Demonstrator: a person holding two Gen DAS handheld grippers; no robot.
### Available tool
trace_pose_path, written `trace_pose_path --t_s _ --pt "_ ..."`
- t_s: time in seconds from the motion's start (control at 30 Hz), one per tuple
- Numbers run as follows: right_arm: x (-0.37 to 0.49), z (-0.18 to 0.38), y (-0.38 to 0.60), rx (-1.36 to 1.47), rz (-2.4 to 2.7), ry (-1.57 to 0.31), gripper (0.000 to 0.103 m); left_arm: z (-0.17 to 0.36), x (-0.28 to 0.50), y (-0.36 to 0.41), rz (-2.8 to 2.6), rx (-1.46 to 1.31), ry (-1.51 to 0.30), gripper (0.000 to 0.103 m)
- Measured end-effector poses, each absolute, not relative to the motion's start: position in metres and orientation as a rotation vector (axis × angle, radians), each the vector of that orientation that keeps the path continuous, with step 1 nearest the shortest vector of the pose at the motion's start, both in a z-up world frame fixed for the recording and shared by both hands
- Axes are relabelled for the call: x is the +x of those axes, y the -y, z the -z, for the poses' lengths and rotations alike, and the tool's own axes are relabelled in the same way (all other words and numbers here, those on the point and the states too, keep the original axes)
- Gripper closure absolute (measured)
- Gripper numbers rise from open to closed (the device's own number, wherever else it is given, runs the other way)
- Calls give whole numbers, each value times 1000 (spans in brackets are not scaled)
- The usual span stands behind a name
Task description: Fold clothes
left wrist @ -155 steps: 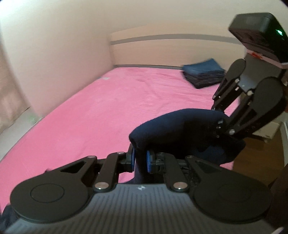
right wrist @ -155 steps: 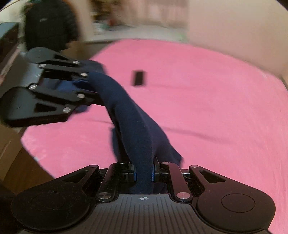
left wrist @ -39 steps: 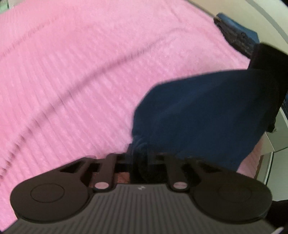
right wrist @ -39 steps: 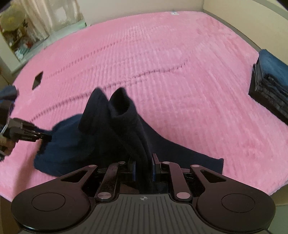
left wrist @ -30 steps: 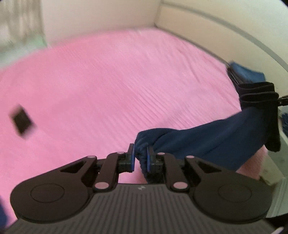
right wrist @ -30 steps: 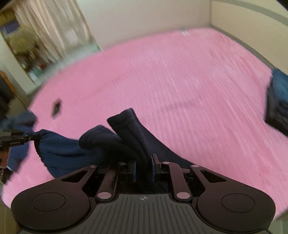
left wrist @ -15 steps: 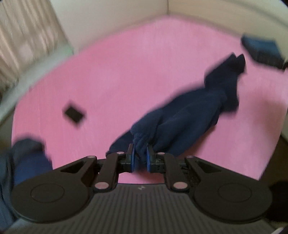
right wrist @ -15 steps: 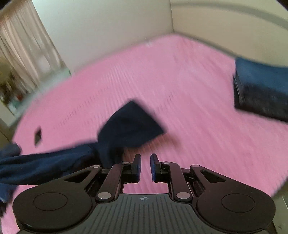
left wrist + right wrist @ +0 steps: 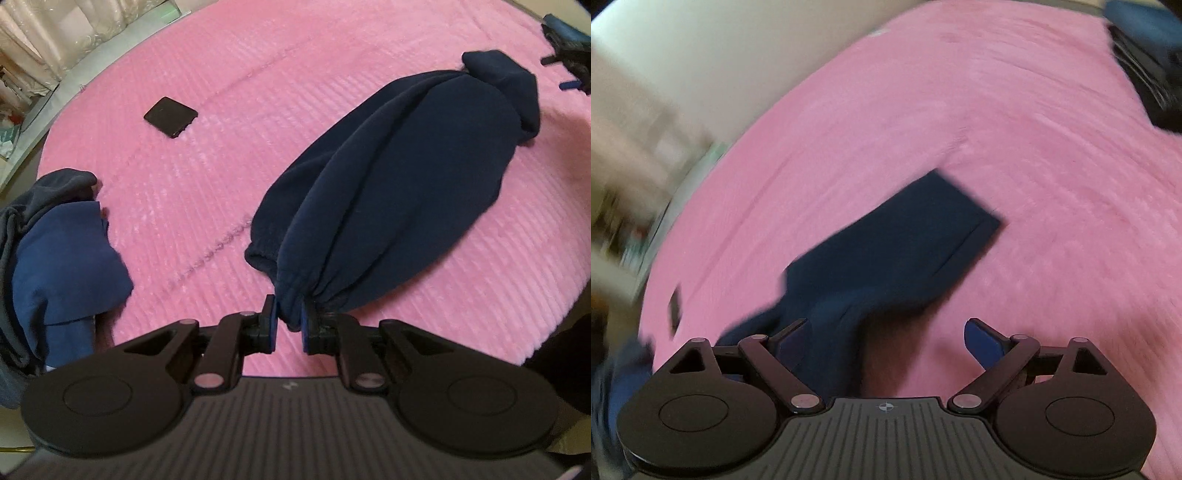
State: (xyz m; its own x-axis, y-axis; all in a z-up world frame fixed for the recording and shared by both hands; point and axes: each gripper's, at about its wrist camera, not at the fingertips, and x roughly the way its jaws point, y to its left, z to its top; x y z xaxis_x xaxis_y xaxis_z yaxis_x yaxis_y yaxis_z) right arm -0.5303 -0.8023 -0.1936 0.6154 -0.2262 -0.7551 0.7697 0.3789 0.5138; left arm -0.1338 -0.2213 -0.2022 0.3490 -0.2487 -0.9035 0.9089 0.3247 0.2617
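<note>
I had the navy garment [image 9: 399,192] laid out on the pink bed [image 9: 258,92], stretched from the near edge toward the far right, bunched into long lengthwise pleats instead of lying flat. It looked to me like soft, thick fleece: light, limp, with no stiffness to hold a shape, so I judged it would sag and gather wherever it was pinched and would need spreading before any fold. The cuffed or hemmed ends seemed the sensible places to take hold, since the doubled fabric there gives the pads something firm.

My left gripper [image 9: 288,326] was closed narrow on exactly such an end, the near gathered hem clamped between its blue pads [image 9: 270,321], just above the bed's near edge.

My right gripper [image 9: 886,343] was opening, its jaws already wide. In the right wrist view, which was blurred, the far end of the garment [image 9: 897,243] lay on the bed ahead, and a fold of it ran back between the open fingers near the left one; the pads were not pressing on it, as far as I could tell.

A heap of other blue clothes [image 9: 55,258] sat at the near left, a small dark flat object [image 9: 170,116] lay farther back on the bed, and a folded stack [image 9: 1145,70] rested at the far right.
</note>
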Motion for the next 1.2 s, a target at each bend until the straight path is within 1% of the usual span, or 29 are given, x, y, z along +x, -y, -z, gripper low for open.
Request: trace_pose_path --t_s 0.1,0.17,0.2,0.23,0.27,0.3,0.37,0.4,0.47,0.5,0.53,0.6,0.63,0.67,0.73,0.83,0.9,0.97,1.0,1.03,1.07,1.1,1.13,1.2 --pt "-519 215 845 914 762 -645 11 211 -138 230 876 958 -894 94" --pt "-504 229 868 830 721 -684 13 217 -142 235 855 980 -910 94" --pt "-496 236 877 791 701 -710 22 221 -145 237 844 988 -919 94" --pt "-489 244 884 763 686 -743 27 224 -147 239 834 994 -927 93" --pt "-482 252 889 748 679 -776 39 225 -149 242 827 1000 -933 94" --pt "-477 256 889 733 676 -800 41 226 -151 245 824 1006 -936 94" --pt "-468 259 881 689 654 -834 41 228 -155 251 817 1018 -941 94" --pt "-465 259 876 677 616 -848 46 229 -157 254 814 1023 -944 94" --pt "-463 260 871 673 550 -876 58 230 -161 259 809 1033 -948 94" --pt "-463 260 871 671 537 -890 60 230 -162 262 807 1036 -948 94" --pt "-465 260 873 674 527 -898 64 231 -162 264 804 1038 -948 94" --pt "-469 263 880 692 505 -912 79 230 -162 269 803 1045 -941 94" --pt "-473 262 885 710 492 -907 82 230 -163 271 803 1049 -935 94" --pt "-477 254 885 710 498 -891 84 228 -163 274 804 1052 -924 94" --pt "-491 224 883 678 546 -833 84 221 -165 278 811 1052 -895 94" --pt "-536 165 881 598 649 -724 84 207 -166 280 827 1055 -837 94" --pt "-579 129 879 488 768 -702 84 197 -164 277 840 1036 -811 94" --pt "-624 111 886 467 873 -704 83 194 -165 275 873 1031 -800 94" --pt "-642 111 891 483 913 -721 75 193 -166 274 890 1032 -795 93" --pt "-659 115 894 506 958 -742 70 192 -166 273 907 1032 -790 93" --pt "-674 121 896 530 1004 -768 53 193 -167 272 921 1035 -787 93" --pt "-684 127 896 538 1042 -802 38 195 -167 271 931 1040 -785 93" --pt "-690 131 894 531 1069 -832 35 197 -168 270 942 1046 -783 93" --pt "-692 133 881 522 1049 -835 35 204 -170 268 959 1069 -766 93"
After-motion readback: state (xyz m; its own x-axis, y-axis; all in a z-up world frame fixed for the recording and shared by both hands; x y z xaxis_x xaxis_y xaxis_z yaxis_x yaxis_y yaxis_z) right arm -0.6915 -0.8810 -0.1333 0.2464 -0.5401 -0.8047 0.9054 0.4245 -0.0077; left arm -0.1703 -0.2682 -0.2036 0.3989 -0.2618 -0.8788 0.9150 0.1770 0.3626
